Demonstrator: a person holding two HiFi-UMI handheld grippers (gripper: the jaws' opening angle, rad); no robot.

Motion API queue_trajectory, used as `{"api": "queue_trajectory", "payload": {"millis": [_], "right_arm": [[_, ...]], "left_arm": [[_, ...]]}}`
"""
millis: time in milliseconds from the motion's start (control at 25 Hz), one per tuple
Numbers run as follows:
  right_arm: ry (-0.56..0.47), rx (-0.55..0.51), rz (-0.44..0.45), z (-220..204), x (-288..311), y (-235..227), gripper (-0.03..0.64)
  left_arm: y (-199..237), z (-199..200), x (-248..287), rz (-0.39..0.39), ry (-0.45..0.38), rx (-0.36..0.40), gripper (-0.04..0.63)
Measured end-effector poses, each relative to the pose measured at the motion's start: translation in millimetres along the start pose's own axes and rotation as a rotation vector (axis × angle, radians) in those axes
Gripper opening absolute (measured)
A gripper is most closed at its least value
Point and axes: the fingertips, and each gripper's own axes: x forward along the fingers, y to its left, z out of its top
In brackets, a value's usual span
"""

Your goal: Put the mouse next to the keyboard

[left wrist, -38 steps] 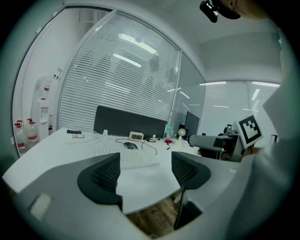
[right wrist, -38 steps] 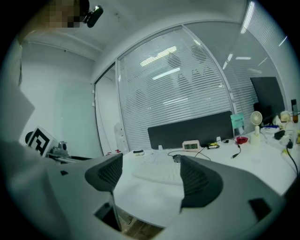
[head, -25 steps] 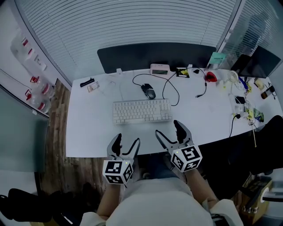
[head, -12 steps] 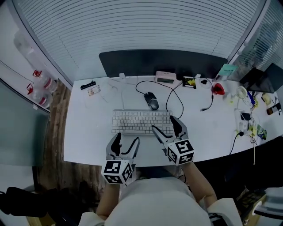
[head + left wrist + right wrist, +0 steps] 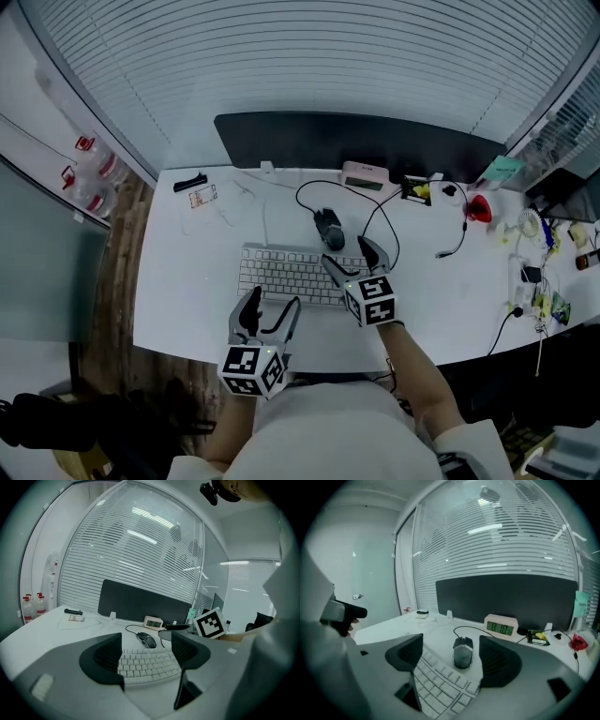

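A dark wired mouse [image 5: 328,228] [image 5: 462,652] [image 5: 147,640] lies on the white desk just behind the white keyboard [image 5: 286,274] [image 5: 148,663] [image 5: 440,681]. My right gripper [image 5: 348,262] [image 5: 452,660] hovers open over the keyboard's right end, its jaws pointed at the mouse a short way ahead, nothing between them. My left gripper [image 5: 266,314] [image 5: 146,656] stays open and empty near the desk's front edge, in front of the keyboard.
A white digital clock [image 5: 365,176] [image 5: 501,626] stands behind the mouse before a dark screen panel [image 5: 356,141]. The mouse cable [image 5: 309,192] loops on the desk. Small clutter, a red object [image 5: 481,209] and cables lie at the right; a black pen [image 5: 190,181] at the far left.
My right gripper has moved forward from the desk's front edge to over the keyboard's right end, close to the mouse. The left gripper has stayed near the edge.
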Motion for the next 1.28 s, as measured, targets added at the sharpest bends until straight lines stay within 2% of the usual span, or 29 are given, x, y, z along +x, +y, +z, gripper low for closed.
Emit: {"api": "queue_trajectory", "payload": {"millis": [440,600,840,1040,1280], "right_arm": [[0.224,0.033,0.008,-39.2,71.7,-30.0,0.364],[0.301,0.018,0.01,-52.5,87.4,-35.6,0.315],[0.434,-0.01,0.064,-67.3,104.5,-32.3,0.305],[0.474,-0.05,0.071,-70.6,114.4,-31.1,0.284],[0.477,-0.03,0.056,-71.4,114.6,-34.1,0.278]], "left_arm": [[17.9,1.0,22.4,0.039,0.035,-0.019,0.33],[22.1,0.7,27.8,0.047,0.035,-0.018,0.33],[27.9,1.5,34.2,0.06,0.043,-0.022,0.328],[28.9,2.6,36.7,0.063,0.043,-0.021,0.328],[31.4,1.6,36.5,0.072,0.05,-0.021,0.328]]}}
